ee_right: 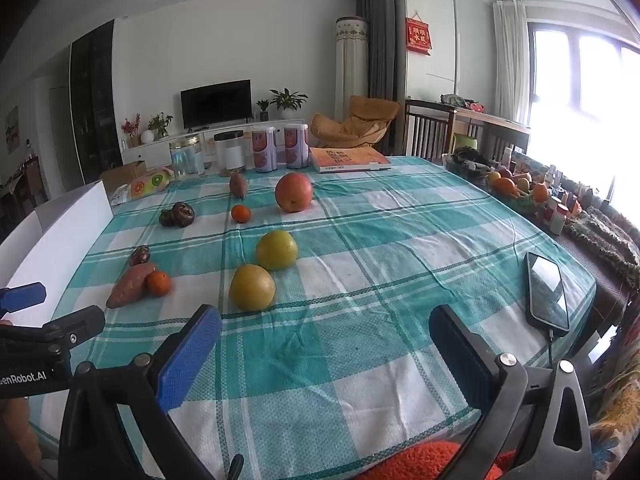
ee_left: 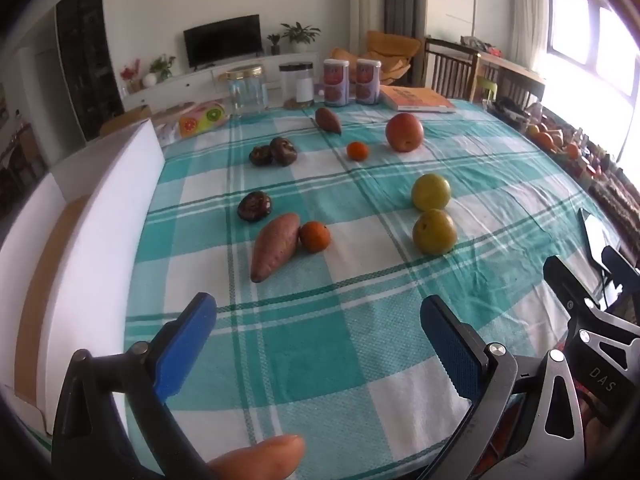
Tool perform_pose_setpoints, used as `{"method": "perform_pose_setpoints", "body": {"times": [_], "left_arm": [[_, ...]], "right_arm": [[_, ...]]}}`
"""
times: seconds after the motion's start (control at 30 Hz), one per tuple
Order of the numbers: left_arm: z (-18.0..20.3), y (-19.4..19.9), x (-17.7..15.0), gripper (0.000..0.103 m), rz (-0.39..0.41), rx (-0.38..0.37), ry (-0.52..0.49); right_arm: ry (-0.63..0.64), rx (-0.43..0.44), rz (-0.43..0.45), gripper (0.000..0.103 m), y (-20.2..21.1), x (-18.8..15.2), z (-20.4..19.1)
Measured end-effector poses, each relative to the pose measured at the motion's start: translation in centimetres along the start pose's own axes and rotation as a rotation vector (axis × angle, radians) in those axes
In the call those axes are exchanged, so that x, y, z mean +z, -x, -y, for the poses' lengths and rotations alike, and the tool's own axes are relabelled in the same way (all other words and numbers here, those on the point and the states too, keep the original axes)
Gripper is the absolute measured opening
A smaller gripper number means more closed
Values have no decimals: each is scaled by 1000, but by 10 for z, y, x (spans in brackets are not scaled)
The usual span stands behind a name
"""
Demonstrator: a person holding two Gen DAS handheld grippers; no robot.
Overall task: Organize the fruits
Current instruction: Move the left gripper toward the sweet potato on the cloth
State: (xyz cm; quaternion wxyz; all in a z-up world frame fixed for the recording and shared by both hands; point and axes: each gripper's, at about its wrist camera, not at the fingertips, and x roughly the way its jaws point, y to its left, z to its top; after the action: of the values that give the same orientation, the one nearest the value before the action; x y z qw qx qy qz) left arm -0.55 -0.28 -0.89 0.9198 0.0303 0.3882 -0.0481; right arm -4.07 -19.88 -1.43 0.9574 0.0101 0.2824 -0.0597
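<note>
In the left wrist view, the left gripper is held over the near part of the checked tablecloth with its jaws spread wide and nothing between them. Just ahead lie a sweet potato and a small orange, touching; a dark round fruit sits just behind them. Two yellow-green fruits lie to the right, and a large red apple is seen farther back. A white box stands along the table's left edge.

In the right wrist view, the right gripper is likewise wide open and empty. The nearer yellow fruit lies just ahead of its left finger, the second one just behind. A phone rests near the right edge.

The round fruits are judged firm, smooth and prone to rolling; each is best taken across its widest middle with moderate pressure, since bruising is possible. The sweet potato is judged stiff and heavier, best gripped across its thick mid-section.
</note>
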Motion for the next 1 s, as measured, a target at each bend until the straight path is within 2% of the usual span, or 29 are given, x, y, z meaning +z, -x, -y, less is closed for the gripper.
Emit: {"method": "perform_pose_setpoints", "body": {"times": [0.57, 0.73, 1.0], "left_arm": [[1, -4, -3, 102, -11, -9, 5], [-5, -18, -17, 102, -77, -4, 4], [-25, -43, -35, 102, -168, 3, 69]], "right_arm": [[0, 1, 0, 103, 0, 0, 0], [1, 0, 1, 103, 0, 0, 0], [1, 0, 0, 103, 0, 0, 0]]}}
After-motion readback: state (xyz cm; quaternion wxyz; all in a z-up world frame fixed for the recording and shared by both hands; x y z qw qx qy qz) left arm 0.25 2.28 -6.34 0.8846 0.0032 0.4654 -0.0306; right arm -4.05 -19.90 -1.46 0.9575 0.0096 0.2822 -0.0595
